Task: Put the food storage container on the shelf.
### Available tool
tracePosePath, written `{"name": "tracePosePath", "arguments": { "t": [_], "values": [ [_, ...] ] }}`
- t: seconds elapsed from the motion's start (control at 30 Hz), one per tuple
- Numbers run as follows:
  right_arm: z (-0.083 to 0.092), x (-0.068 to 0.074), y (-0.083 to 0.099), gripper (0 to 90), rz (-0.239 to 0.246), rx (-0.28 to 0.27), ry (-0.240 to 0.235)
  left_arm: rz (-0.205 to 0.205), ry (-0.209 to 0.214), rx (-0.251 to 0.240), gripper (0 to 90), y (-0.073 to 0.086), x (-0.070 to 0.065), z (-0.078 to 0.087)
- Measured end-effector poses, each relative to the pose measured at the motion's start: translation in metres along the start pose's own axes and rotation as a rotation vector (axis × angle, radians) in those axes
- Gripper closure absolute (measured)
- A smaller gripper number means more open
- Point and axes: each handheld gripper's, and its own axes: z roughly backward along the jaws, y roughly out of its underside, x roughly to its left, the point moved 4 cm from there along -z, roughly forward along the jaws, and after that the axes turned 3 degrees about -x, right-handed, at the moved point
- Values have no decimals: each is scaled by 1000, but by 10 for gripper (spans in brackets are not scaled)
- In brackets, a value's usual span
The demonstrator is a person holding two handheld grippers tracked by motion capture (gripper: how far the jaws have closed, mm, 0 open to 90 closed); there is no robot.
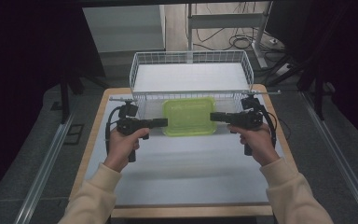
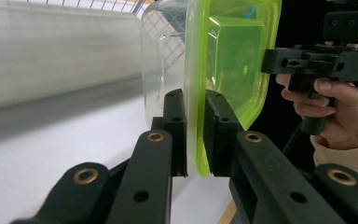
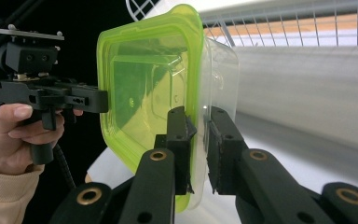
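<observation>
Green-lidded clear box (image 1: pixel 189 116) hangs above the worktop (image 1: pixel 182 168) near its far edge, just before the wire basket (image 1: pixel 191 74), clamped at opposite rims by left gripper (image 1: pixel 161 122) and right gripper (image 1: pixel 216 116) jaws.

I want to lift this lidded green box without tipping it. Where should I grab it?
Take the lidded box by the jutting rim of its green lid, at both short ends, coming in level from each side. The left gripper and right gripper pinch that rim there, so it hangs flat.
</observation>
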Motion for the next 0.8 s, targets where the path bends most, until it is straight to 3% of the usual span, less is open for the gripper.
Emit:
{"name": "tracePosePath", "arguments": {
  "t": [0.17,0.43,0.8],
  "values": [
    [-2,-1,-22,803,9,-19,-3,-3,7,-7,812,-23,1,-1],
    [-4,-7,-43,803,1,-37,-6,-17,3,-5,812,-45,2,-5],
    [-9,-19,-70,803,-37,-41,-4,5,19,7,812,-75,10,-14]
  ]
}}
